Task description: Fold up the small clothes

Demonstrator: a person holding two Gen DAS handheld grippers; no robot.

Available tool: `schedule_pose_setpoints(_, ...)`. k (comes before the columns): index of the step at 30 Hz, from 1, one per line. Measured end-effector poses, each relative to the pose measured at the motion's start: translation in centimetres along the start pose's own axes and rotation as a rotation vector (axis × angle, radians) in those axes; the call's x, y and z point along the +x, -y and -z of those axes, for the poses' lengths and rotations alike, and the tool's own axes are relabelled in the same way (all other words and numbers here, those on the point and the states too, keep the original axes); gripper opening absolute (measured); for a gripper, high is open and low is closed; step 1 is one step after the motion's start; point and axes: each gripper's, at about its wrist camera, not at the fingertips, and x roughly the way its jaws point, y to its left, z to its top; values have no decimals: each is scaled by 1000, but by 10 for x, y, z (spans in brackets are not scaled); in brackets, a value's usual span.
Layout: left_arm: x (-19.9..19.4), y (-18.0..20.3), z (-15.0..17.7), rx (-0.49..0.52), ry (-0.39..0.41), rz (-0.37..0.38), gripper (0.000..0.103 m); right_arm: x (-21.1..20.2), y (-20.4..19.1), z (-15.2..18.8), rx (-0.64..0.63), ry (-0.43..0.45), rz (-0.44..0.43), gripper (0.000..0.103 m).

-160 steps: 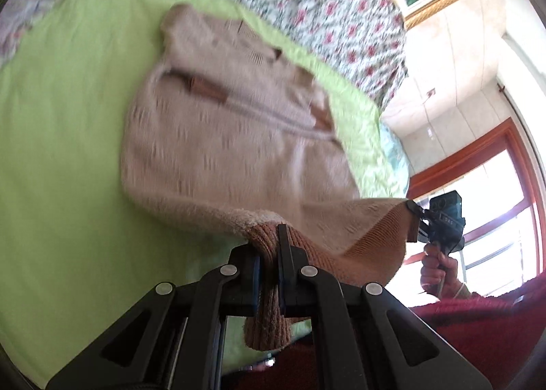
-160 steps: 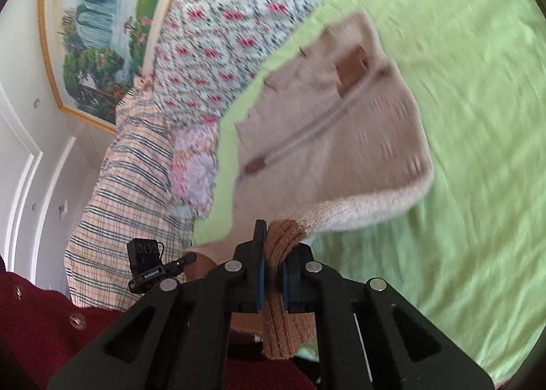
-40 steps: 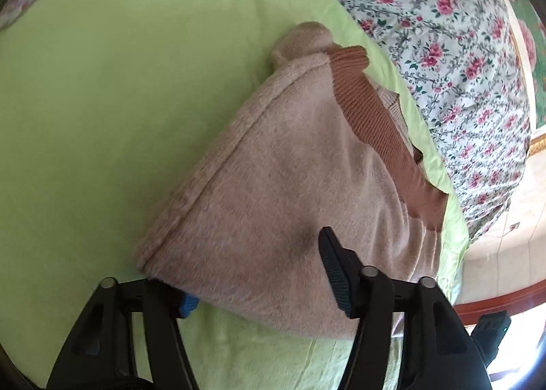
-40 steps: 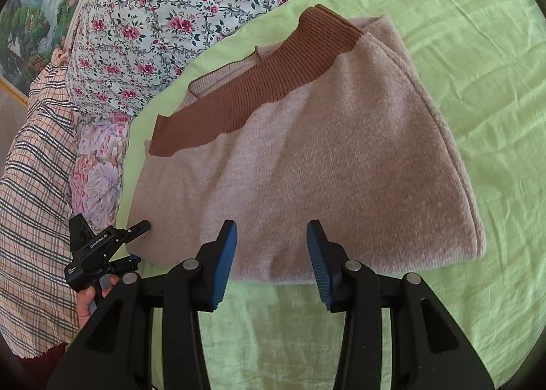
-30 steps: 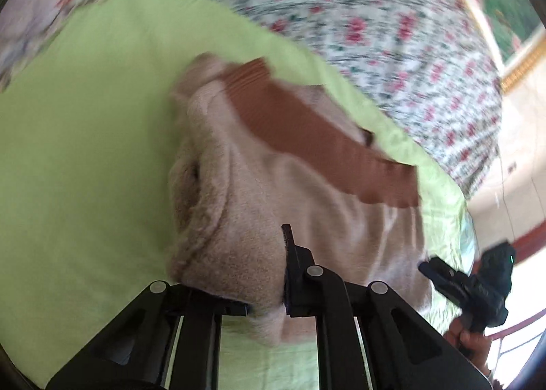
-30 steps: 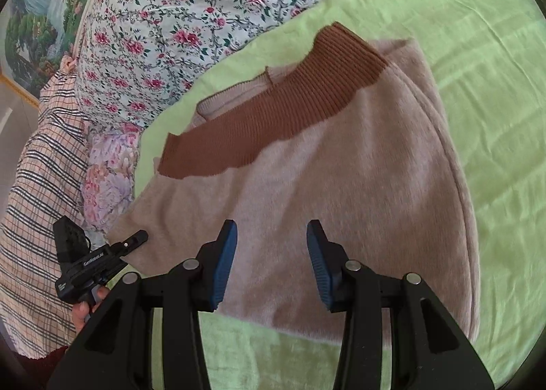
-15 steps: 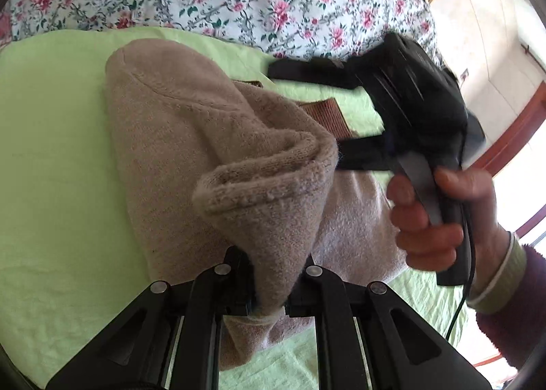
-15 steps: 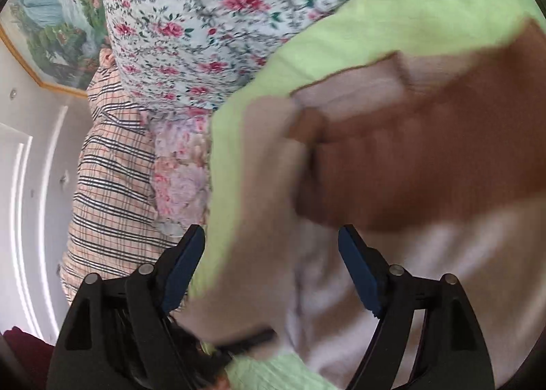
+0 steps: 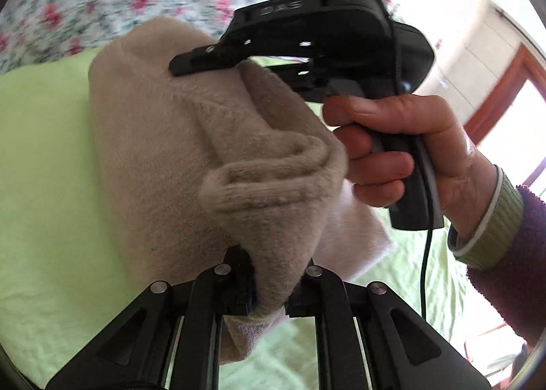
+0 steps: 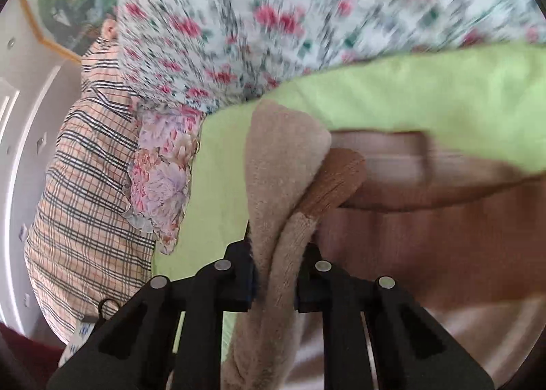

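Observation:
A small beige knit sweater (image 9: 163,157) with a brown ribbed hem (image 10: 426,233) lies folded on the green sheet (image 9: 41,157). My left gripper (image 9: 269,291) is shut on a bunched fold of the sweater's edge and lifts it. My right gripper (image 10: 274,280) is shut on the sweater's other side edge (image 10: 273,185). In the left wrist view the right gripper's body (image 9: 317,35) and the hand holding it sit close above the sweater.
A floral quilt (image 10: 307,21) lies behind the green sheet. A plaid pillow (image 10: 88,185) and a flowered cushion (image 10: 160,178) sit at the left in the right wrist view. A window with a red frame (image 9: 505,89) is at the right.
Both grippers closed on the sweater's side edges after being open over it. The left gripper lifted its fold and the right gripper moved in close beside it.

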Motion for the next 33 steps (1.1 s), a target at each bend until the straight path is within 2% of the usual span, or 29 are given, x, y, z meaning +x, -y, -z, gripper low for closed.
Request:
schedule_pose_setpoints(2, 16, 19, -3, 24, -16, 34, 10, -32, 16, 10, -28, 26, 54, 17)
schedule_pose_setpoints(7, 66, 62, -5, 87, -70, 85, 10, -74, 59, 28, -4, 48, 160, 17)
schedule_pose_setpoints(11, 103, 79, -5, 122, -125, 91, 10, -83, 88, 40, 15, 57, 212, 17)
schedule_pose_setpoints(16, 124, 80, -8, 129, -164, 91, 11, -82, 108, 51, 32, 70, 253, 18)
schedule_pose_setpoints(19, 124, 71, -2, 114, -183, 101, 12, -80, 114, 55, 37, 74, 273, 25)
schedule_pose_setpoints(21, 122, 70, 0, 106, -195, 108, 19, -82, 115, 58, 44, 87, 295, 35)
schedule_pose_setpoints(22, 119, 67, -1, 102, -202, 121, 22, -85, 115, 59, 47, 95, 301, 37)
schedule_pose_setpoints(24, 109, 59, 0, 92, -213, 136, 36, -94, 114, 62, 47, 115, 349, 52)
schedule_pose_setpoints(25, 102, 55, 2, 89, -211, 142, 38, -98, 113, 64, 46, 124, 369, 59)
schedule_pose_setpoints(27, 87, 47, 6, 79, -205, 150, 46, -108, 113, 71, 57, 140, 385, 63)
schedule_pose_setpoints(28, 76, 39, 7, 66, -196, 157, 48, -112, 113, 74, 68, 145, 380, 64)
schedule_pose_setpoints(30, 60, 26, 9, 40, -175, 148, 59, -118, 115, 81, 100, 149, 351, 70)
schedule_pose_setpoints(33, 35, -9, 6, -48, -124, 124, 72, -120, 116, 91, 141, 141, 297, 78)
